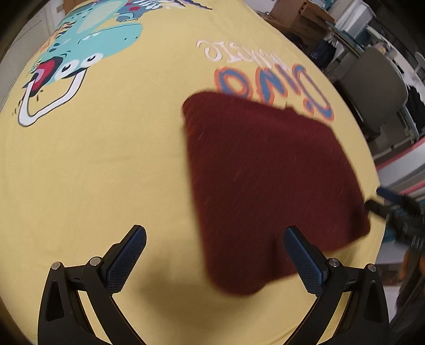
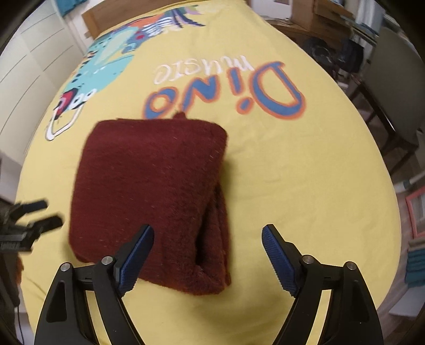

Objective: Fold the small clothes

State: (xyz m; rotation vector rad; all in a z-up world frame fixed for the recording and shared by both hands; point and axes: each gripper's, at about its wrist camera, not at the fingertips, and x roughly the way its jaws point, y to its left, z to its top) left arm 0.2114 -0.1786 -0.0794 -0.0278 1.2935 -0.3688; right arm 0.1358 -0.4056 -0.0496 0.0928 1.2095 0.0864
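Note:
A dark red knitted garment [image 2: 148,185] lies folded into a thick square on the yellow printed cloth [image 2: 292,172]. My right gripper [image 2: 208,231] hovers over its near right corner with jaws wide open and nothing pressed between the blue pads. In the left wrist view the same garment [image 1: 265,185] lies to the right. My left gripper [image 1: 215,233] is open over bare yellow cloth at the garment's left edge, holding nothing. Each gripper shows at the other view's edge: the left one [image 2: 34,215] and the right one [image 1: 393,207].
The yellow cloth [image 1: 106,172] carries a dinosaur print [image 1: 87,47] and "Dino music" lettering [image 2: 225,90]. A grey chair [image 1: 377,87], cardboard boxes [image 1: 297,13] and shelves stand beyond the table's right edge. White drawers [image 2: 32,66] are at the left.

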